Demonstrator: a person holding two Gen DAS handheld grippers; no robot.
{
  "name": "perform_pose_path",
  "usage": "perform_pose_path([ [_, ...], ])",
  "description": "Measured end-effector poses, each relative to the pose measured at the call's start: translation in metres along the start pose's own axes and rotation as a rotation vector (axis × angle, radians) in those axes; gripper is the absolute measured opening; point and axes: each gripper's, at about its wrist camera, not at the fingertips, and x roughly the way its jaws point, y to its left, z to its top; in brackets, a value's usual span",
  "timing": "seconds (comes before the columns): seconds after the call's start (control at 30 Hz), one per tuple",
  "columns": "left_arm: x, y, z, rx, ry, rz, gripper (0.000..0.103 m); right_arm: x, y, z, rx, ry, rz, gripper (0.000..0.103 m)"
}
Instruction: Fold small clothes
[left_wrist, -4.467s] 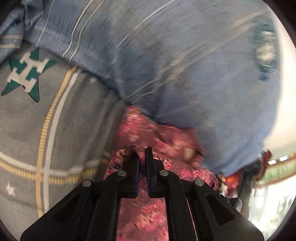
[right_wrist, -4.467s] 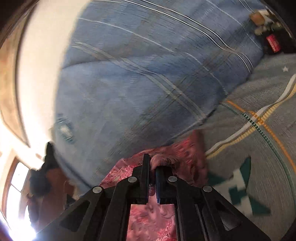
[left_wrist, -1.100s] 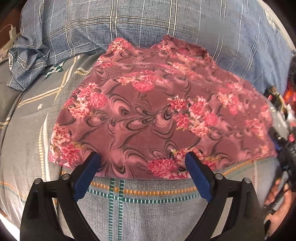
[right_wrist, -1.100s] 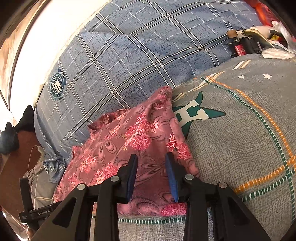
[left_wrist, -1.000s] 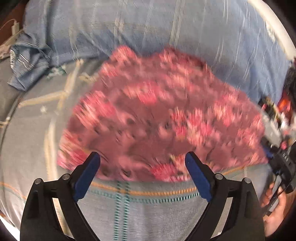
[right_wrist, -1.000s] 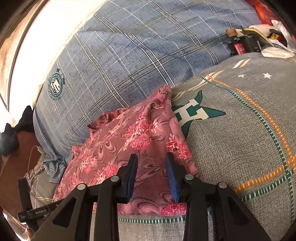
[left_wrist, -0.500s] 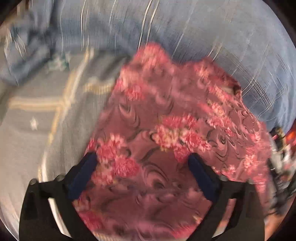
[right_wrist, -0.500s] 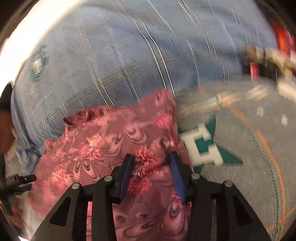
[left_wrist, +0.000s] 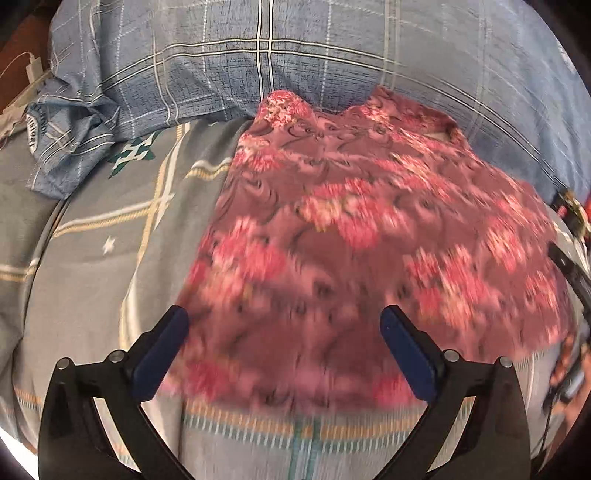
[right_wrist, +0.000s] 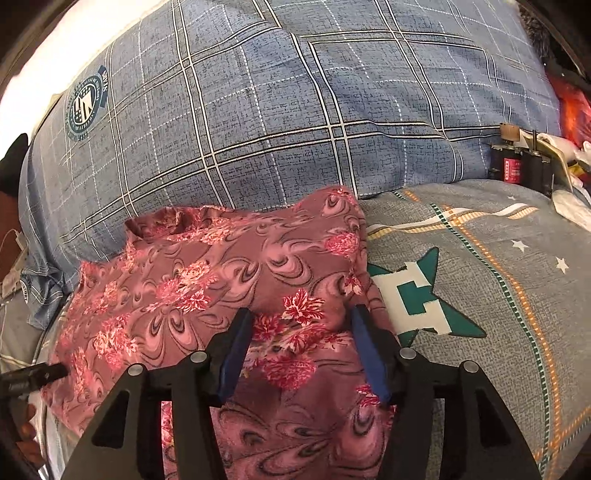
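A small pink floral garment (left_wrist: 369, 236) lies spread flat on the grey patterned bedspread (left_wrist: 103, 266), its far edge against a blue plaid pillow (left_wrist: 295, 48). My left gripper (left_wrist: 284, 321) is wide open and empty over the garment's near edge. In the right wrist view the same garment (right_wrist: 207, 280) lies flat. My right gripper (right_wrist: 301, 325) is open and empty over its right part, with one blue pad near the right hem. The left gripper's tip (right_wrist: 33, 376) shows at the garment's left edge.
A crumpled blue plaid cloth (left_wrist: 70, 133) lies at the far left by a white charger (left_wrist: 33, 70). A black device with a red label (right_wrist: 517, 166) and white clutter (right_wrist: 569, 199) sit at the far right. A green star logo (right_wrist: 421, 295) marks the bedspread.
Both grippers let go of the garment, which now lies spread flat. The left gripper pulled back toward the near edge. The right gripper's jaws opened wider.
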Motion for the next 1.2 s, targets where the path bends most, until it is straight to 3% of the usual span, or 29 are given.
perform_pose_path([
  [0.1, -0.014, 0.01, -0.017, -0.023, -0.011, -0.012, 0.103, -0.007, 0.011, -0.004, -0.064, 0.014, -0.07, 0.06],
  [0.13, -0.017, 0.014, -0.021, -0.033, -0.012, -0.009, 0.103, -0.01, 0.018, -0.009, -0.107, 0.018, -0.104, 0.068],
  [0.17, -0.017, 0.019, -0.024, -0.041, -0.003, -0.009, 0.103, -0.011, 0.024, -0.015, -0.151, 0.045, -0.147, 0.089],
  [0.2, -0.016, 0.024, -0.026, -0.056, 0.015, -0.016, 0.103, -0.007, 0.028, -0.022, -0.174, 0.105, -0.19, 0.101],
  [0.33, -0.011, 0.052, -0.034, -0.181, 0.073, -0.117, 0.103, -0.028, 0.019, -0.047, -0.078, 0.078, -0.21, 0.102],
  [0.4, -0.016, 0.062, -0.042, -0.225, 0.051, -0.155, 0.103, -0.034, 0.022, -0.055, -0.117, 0.072, -0.224, 0.102],
  [0.53, -0.022, 0.072, -0.052, -0.216, 0.039, -0.209, 0.103, -0.046, 0.017, -0.063, -0.072, 0.078, -0.227, 0.102],
  [0.73, -0.025, 0.082, -0.059, -0.182, 0.018, -0.263, 0.103, -0.072, 0.007, -0.069, -0.032, 0.187, -0.301, 0.102],
  [0.8, -0.026, 0.08, -0.058, -0.153, 0.016, -0.263, 0.103, -0.1, -0.006, -0.068, 0.011, 0.142, -0.383, 0.102],
  [0.93, -0.03, 0.084, -0.061, -0.148, -0.016, -0.292, 0.103, -0.165, -0.031, -0.05, 0.103, 0.02, -0.425, 0.103],
  [1.03, -0.033, 0.086, -0.064, -0.151, -0.025, -0.301, 0.103, -0.216, -0.047, -0.019, 0.182, -0.078, -0.454, 0.103],
  [1.2, -0.03, 0.084, -0.063, -0.121, 0.002, -0.276, 0.103, -0.272, -0.058, 0.007, 0.348, -0.228, -0.365, 0.103],
])
